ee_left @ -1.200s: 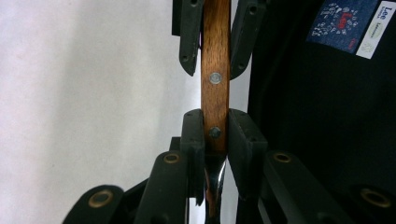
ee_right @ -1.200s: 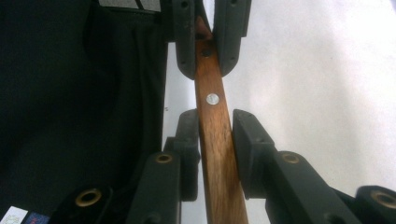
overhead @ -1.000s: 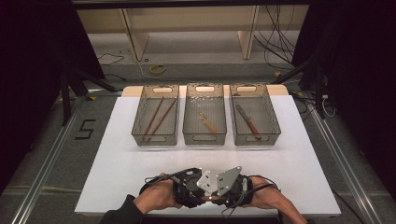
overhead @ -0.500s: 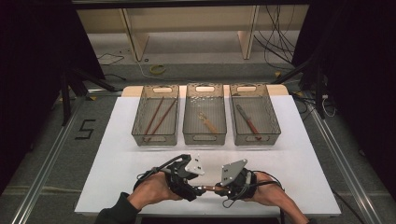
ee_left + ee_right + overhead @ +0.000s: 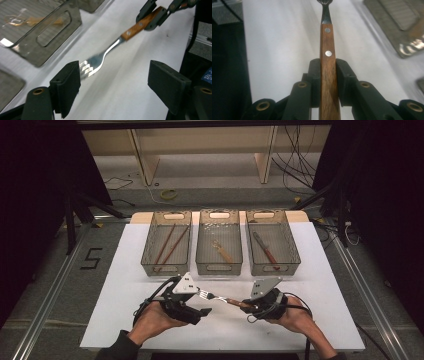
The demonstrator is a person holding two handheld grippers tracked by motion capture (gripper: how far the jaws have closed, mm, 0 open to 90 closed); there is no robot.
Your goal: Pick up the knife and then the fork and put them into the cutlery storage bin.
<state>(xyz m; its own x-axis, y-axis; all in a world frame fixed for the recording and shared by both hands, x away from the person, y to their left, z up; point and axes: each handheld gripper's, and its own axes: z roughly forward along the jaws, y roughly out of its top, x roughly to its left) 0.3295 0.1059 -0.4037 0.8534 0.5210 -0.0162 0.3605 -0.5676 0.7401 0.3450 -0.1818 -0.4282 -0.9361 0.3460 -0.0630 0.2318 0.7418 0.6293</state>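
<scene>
A fork (image 5: 220,298) with a wooden handle and a silver head is held level just above the white counter (image 5: 125,270), near the middle of its near edge. The handle is pinched between the pressed-together jaws of the right tongs (image 5: 248,306), seen up close in the right gripper view, where the fork (image 5: 327,62) runs straight away from the camera and two rivets are shown in the wood. The tines are pointed toward the left tongs (image 5: 204,304), whose jaws are spread wide. In the left gripper view the fork (image 5: 105,57) tines are seen right beside one of the two black jaws of the left tongs (image 5: 120,80), with open space up to the other; whether jaw and tines touch cannot be told. Each tool is gripped by a hand entering from the near edge.

Along the far edge of the counter three clear bins are lined up: the left bin (image 5: 150,255) holds chopsticks (image 5: 169,245), the middle bin (image 5: 200,255) a pale utensil (image 5: 222,251), and the right bin (image 5: 292,252) a knife (image 5: 265,251).
</scene>
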